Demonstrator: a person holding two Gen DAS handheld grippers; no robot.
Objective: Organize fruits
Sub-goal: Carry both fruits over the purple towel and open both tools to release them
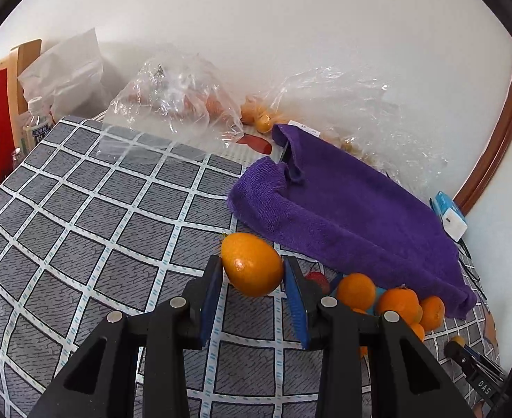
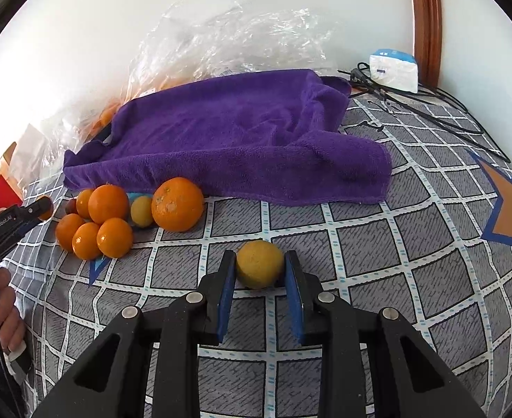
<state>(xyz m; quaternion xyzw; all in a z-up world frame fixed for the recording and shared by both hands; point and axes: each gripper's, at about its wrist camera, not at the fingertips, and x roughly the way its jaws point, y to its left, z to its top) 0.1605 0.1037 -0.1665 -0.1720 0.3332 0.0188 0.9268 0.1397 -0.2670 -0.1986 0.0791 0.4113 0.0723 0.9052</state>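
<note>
Orange (image 1: pixel 252 264): clamped between the blue pads of the left hand-held gripper (image 1: pixel 252 270), apparently lifted just clear of the checked cloth on the table (image 1: pixel 99 209). Firm, rounded, waxy skin; likely of moderate weight and apt to roll or slip if pinched off-centre. Best held across its widest girth, as here.

Yellow fruit (image 2: pixel 260 264): gripped at its sides by the right hand-held gripper (image 2: pixel 260 271), resting on or just above the cloth. Small, light, matte skin; probably bruises under hard pressure.

Pile of oranges (image 2: pixel 109 219): loose heap just beside the front edge of the purple towel (image 2: pixel 238 132), several touching one another. One large orange (image 2: pixel 177 203) at its right end. Liable to scatter if nudged.

Purple towel: soft, rumpled, draped over something flat; covers much of the far table.

Plastic bags (image 1: pixel 172 104): crinkled, clear, against the wall, more fruit inside.

Cables (image 2: pixel 430 111): black, trailing at the far right, well apart from the fruit.

Obstacles: the heap lies near both hand-held grippers; the towel's edge crowds it from behind.
</note>
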